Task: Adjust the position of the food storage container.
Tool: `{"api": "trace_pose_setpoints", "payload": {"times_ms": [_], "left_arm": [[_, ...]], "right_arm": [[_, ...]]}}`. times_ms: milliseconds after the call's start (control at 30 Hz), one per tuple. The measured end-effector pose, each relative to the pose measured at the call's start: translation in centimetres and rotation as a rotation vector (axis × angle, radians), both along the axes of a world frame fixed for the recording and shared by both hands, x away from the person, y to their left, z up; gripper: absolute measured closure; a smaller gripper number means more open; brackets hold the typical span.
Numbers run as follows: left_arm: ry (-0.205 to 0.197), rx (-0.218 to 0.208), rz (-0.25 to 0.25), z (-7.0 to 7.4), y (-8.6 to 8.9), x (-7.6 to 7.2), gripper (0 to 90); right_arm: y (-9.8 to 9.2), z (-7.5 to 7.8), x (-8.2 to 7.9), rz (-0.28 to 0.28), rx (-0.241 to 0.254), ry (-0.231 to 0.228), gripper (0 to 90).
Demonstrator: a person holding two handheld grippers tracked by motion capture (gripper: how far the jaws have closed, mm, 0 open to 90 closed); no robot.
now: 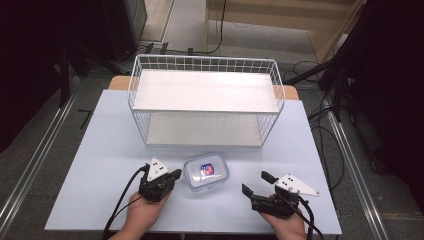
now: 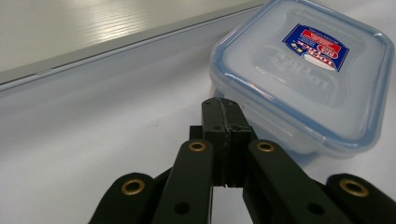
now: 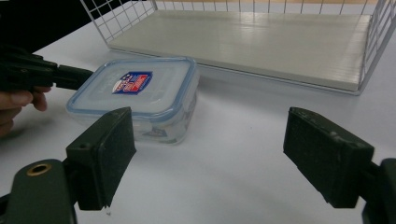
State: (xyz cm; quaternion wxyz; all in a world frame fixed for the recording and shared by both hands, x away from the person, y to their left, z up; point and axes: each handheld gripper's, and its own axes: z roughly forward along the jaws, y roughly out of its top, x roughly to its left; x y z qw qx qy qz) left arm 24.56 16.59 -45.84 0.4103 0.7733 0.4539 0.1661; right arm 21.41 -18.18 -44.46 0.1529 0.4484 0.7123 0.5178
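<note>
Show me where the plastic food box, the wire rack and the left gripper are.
plastic food box [image 1: 206,172], high view, on the middle of its clear lid.
wire rack [image 1: 205,64], high view, on the back wire wall.
left gripper [image 2: 225,119], left gripper view, at the tips of its shut jaws.

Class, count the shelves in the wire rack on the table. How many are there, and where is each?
2. The upper shelf sits at the top of the wire rack; the lower shelf lies at its base, on the table. None seems hidden.
</note>
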Motion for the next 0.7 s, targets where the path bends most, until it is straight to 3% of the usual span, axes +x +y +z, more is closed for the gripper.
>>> {"api": "trace_pose_setpoints", "payload": {"times_ms": [67, 133, 267, 367, 467, 500, 533, 567, 600, 633, 700], "left_arm": [[0.001, -0.011, -0.012, 0.1, -1.0, 0.5, 90.0], [-0.001, -0.006, -0.023, 0.1, -1.5, 0.6, 90.0], [0.011, -0.035, -0.093, -0.2, -4.2, 0.6, 90.0], [0.018, -0.050, -0.111, -0.4, -5.0, 0.3, 90.0], [0.011, -0.043, -0.095, 0.0, -3.9, 0.0, 90.0], [0.006, -0.034, -0.089, 0.3, -3.1, -0.2, 90.0], [0.002, -0.031, -0.071, 0.7, -2.4, -0.4, 90.0], [-0.009, -0.017, -0.069, 1.1, -1.5, -0.6, 90.0], [-0.017, -0.006, -0.055, 1.5, -0.7, -0.9, 90.0], [-0.039, 0.016, -0.035, 2.1, 1.1, -1.6, 90.0], [-0.042, 0.019, -0.025, 2.2, 1.9, -1.9, 90.0]], "right_arm": [[-0.4, 0.2, -0.1, 0.014, 0.051, 0.024, 26.6], [-0.5, 0.2, -0.1, 0.021, 0.060, 0.025, 28.6], [-1.0, 0.1, 0.2, 0.003, 0.049, 0.020, 34.5], [-1.6, -0.1, 0.6, -0.020, 0.041, 0.023, 37.1], [-2.2, 0.0, 1.7, -0.057, 0.044, 0.010, 45.2], [-2.4, 0.0, 2.3, -0.070, 0.035, 0.004, 52.5], [-2.3, -0.2, 3.7, -0.097, 0.009, 0.005, 70.8], [-2.1, -0.4, 4.4, -0.110, -0.017, 0.007, 81.1], [-2.1, -0.4, 4.4, -0.110, -0.017, 0.007, 81.1], [-1.4, -1.1, 6.0, -0.113, -0.075, 0.028, 90.0], [-1.1, -1.5, 6.7, -0.107, -0.090, 0.040, 90.0]]}}
